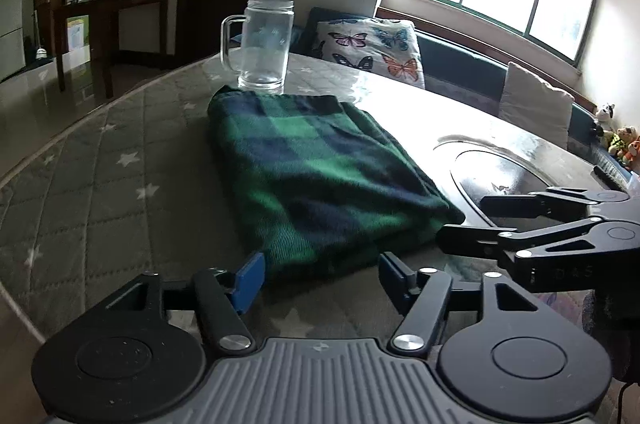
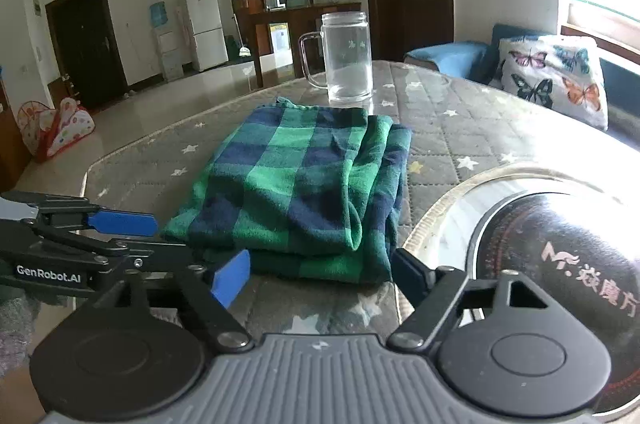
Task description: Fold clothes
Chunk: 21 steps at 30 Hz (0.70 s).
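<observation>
Folded cloth [image 1: 320, 176] lies on the table [image 1: 100, 184], mug [image 1: 264, 44] at its far edge. Left gripper [image 1: 320, 276] and right gripper [image 2: 320, 272]: jaws wide, empty, at the cloth's near edge.

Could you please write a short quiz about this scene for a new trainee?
1. True or false: the left claw is shut on the green plaid cloth.
2. What stands just behind the cloth? A) glass mug B) kettle C) bowl
3. Fill in: the cloth lies ____ on the star-patterned table cover.

Key: 1 false, both claws, the right claw too, are open and empty; 2 A, the glass mug; 3 folded.
</observation>
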{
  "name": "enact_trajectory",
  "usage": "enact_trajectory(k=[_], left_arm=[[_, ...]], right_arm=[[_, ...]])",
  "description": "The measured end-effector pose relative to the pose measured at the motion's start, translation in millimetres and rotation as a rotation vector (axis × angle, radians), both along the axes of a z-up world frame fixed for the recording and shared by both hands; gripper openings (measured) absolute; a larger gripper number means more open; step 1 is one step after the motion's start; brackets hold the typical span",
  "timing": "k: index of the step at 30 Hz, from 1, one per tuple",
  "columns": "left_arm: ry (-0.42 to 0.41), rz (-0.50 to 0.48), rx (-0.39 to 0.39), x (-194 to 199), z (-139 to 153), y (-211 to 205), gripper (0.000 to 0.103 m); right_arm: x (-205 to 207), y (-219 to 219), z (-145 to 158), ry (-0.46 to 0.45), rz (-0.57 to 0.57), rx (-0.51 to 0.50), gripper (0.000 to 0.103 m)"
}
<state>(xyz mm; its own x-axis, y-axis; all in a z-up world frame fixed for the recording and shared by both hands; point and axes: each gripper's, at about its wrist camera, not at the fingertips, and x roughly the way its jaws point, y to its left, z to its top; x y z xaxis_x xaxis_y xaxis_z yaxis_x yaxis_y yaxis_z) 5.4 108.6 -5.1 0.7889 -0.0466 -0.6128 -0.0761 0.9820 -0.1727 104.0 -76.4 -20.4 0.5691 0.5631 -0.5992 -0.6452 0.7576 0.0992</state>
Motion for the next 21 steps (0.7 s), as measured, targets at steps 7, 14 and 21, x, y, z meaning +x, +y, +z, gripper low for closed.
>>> enact_trajectory(k=[7, 14, 21], left_arm=[[-0.018, 0.026, 0.036, -19.6, 1.2, -3.7, 0.089], [-0.045, 0.031, 0.054, -34.0, 5.0, -7.7, 0.103], [-0.045, 0.051, 0.041, -41.9, 6.2, -9.7, 0.103]], right_arm=[[-15.7, -3.0, -0.5, -0.019, -0.031, -0.011, 0.103], [-29.3, -1.0, 0.4, -0.036, -0.04, -0.04, 0.103], [-41.6, -0.2, 1.0, -0.043, -0.041, -0.033, 0.103]])
